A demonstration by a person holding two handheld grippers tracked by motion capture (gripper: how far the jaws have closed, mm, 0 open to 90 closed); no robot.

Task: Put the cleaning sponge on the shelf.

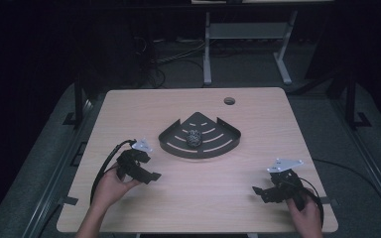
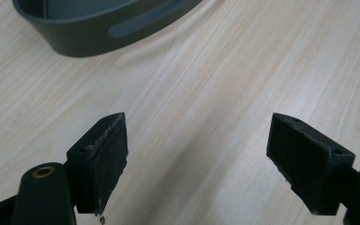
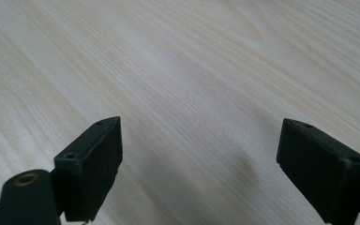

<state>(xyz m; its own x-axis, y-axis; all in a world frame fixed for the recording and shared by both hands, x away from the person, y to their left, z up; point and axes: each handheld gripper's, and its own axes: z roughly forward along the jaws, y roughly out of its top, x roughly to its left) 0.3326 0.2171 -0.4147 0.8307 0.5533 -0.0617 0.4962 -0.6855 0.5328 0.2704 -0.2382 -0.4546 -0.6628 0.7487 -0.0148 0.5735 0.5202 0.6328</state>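
Centrally on the wooden table point(image 1: 258, 124) sits a dark fan-shaped slotted tray point(image 1: 176, 141) with a small dark speckled ball point(image 1: 194, 138) inside it. From the tray, the left gripper point(image 1: 151, 177) lies at about 8 o'clock, near the rim but apart, jaws spread wide with nothing between them. From the same spot, the right gripper point(image 1: 258, 191) lies at about 4 o'clock, well apart, jaws likewise wide and empty over bare wood. In the left gripper view the tray's curved wall point(image 2: 89, 40) stands at 11 o'clock.

The room around the table point(image 1: 198, 198) is very dark, and the high view is a little soft and grainy. Both gripper views are bright, with soft shadows on the wood.
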